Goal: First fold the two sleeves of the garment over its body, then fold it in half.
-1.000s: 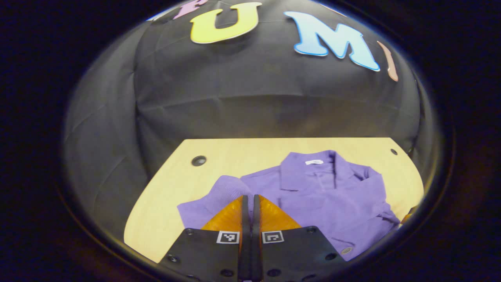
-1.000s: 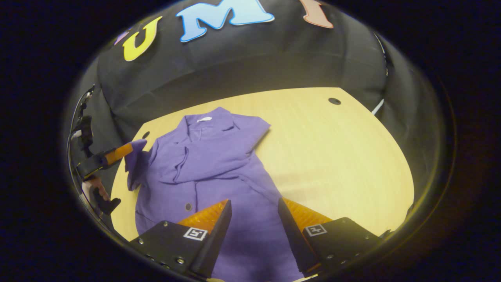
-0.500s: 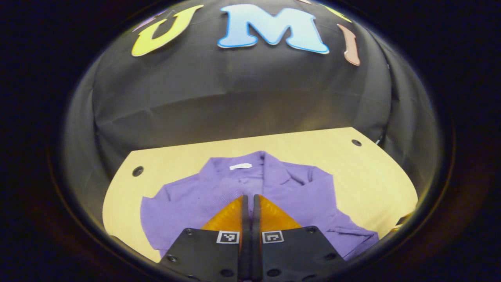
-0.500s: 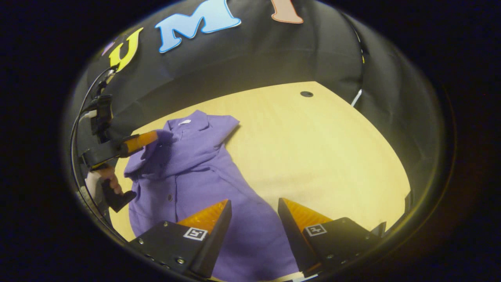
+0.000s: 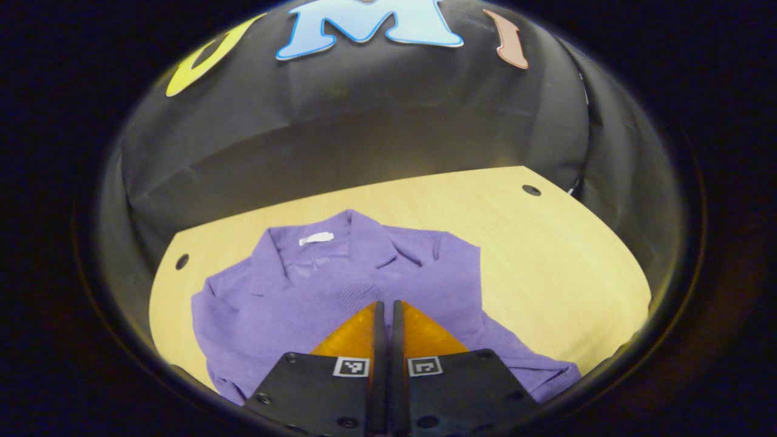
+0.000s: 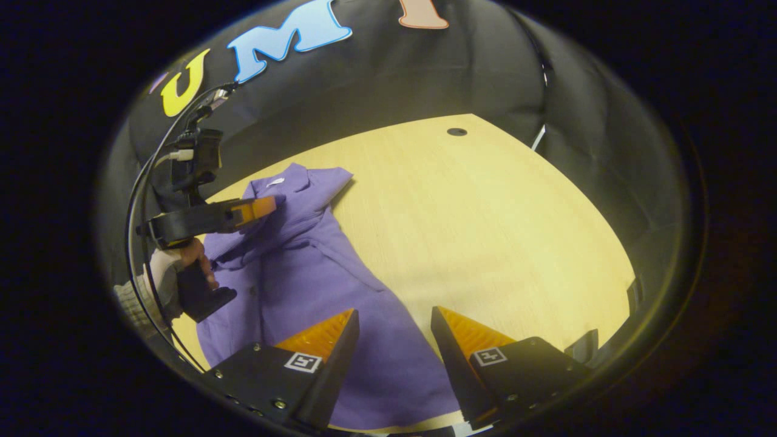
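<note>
Purple collared shirt (image 6: 315, 285) lay on the light wood table (image 6: 485, 230), collar twd the far edge. Right gripper (image 6: 394, 331) hung over the shirt's lower part w/ fingers spread apart. At left, a hand (image 6: 182, 267) held the left gripper (image 6: 270, 205), fingers together on a fold of fabric near the collar.

My left gripper (image 5: 385, 306) has its two fingers pressed together, held level by my hand (image 6: 182, 267) on the handle. My right gripper (image 6: 394, 321) has its fingers spread apart.
</note>
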{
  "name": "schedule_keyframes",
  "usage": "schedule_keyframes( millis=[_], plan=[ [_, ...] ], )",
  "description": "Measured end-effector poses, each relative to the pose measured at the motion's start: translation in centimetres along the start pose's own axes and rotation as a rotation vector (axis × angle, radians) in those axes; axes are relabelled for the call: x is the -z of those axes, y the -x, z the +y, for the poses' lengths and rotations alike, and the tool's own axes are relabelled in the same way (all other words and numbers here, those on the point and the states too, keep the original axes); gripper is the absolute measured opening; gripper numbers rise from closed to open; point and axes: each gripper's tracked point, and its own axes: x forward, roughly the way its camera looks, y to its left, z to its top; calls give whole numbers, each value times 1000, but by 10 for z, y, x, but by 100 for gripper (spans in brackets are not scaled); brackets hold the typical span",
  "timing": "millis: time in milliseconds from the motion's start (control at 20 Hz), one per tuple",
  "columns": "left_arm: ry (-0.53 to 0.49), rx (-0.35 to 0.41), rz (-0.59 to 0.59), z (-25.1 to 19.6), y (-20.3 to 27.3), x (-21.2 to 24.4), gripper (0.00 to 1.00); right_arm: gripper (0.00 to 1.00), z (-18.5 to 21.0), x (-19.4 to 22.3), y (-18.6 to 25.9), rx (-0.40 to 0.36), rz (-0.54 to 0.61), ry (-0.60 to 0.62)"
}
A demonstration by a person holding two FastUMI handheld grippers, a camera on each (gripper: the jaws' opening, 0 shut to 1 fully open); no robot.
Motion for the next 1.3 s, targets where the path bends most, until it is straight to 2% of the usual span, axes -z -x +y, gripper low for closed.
schedule_keyframes(
  millis=[50,150,400,650,850,1300],
  plan=[
    [22,12,9,-2,1,1,12,75,0,1,0,-2,2,4],
    [32,3,9,4,5,2,30,75,0,3,1,-7,9,14],
    [33,9,-15,7,26,-2,100,75,7,16,-2,-35,49,65],
    [59,-21,-4,33,77,25,100,75,18,35,-6,-71,102,123],
    [71,-75,46,58,119,72,100,75,29,50,-11,-100,138,176],
    [174,-176,172,86,201,176,100,75,45,77,-16,-144,197,277]
  ],
)
